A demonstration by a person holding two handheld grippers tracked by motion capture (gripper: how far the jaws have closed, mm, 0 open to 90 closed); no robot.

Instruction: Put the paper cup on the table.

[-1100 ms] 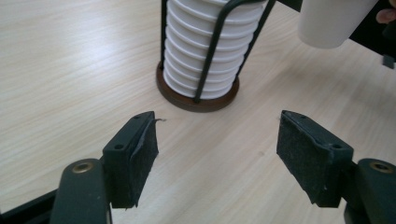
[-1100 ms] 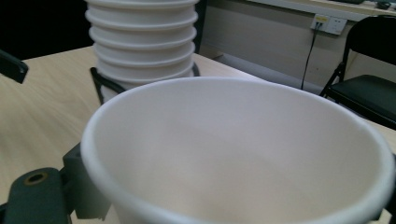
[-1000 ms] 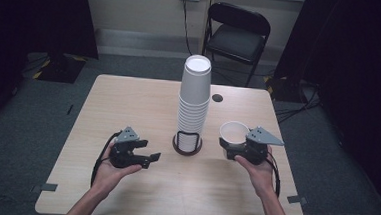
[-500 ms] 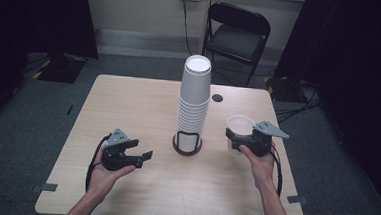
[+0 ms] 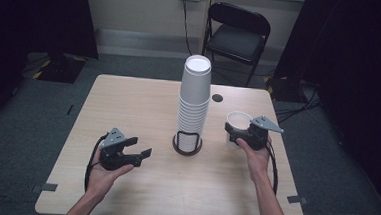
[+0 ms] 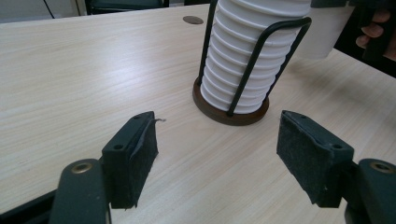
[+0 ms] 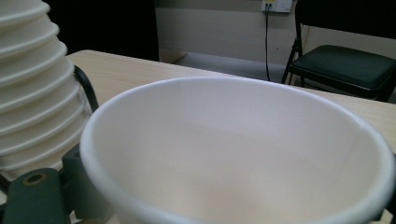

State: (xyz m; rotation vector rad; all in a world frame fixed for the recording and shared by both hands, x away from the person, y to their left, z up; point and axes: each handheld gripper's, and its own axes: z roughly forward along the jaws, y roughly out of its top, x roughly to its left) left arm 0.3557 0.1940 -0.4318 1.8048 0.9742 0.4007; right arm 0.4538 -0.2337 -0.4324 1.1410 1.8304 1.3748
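Two grippers are over the wooden table (image 5: 128, 103), one in each of the person's hands. In the high view, the right gripper (image 5: 238, 135) sits at the right of the middle, and it holds a single white cup (image 5: 238, 121) with the open top facing up. Its jaws are squeezed on the sides of that cup. In the right gripper view the cup's wide round mouth (image 7: 243, 154) takes up most of the lower frame, very close to the camera.

The left gripper (image 5: 138, 149) is at the lower left of the high view, resting low by the table. Its jaws are spread wide apart with nothing between them. In the left gripper view the two black pads (image 6: 140, 154) stand far from each other at the bottom.

One tall stack of white cups (image 5: 194, 100) stands in the middle of the table, in a dark wire holder (image 5: 187, 142). The held cup is just beside the stack, on its right. A black chair (image 5: 238, 35) stands behind the table, at the top.
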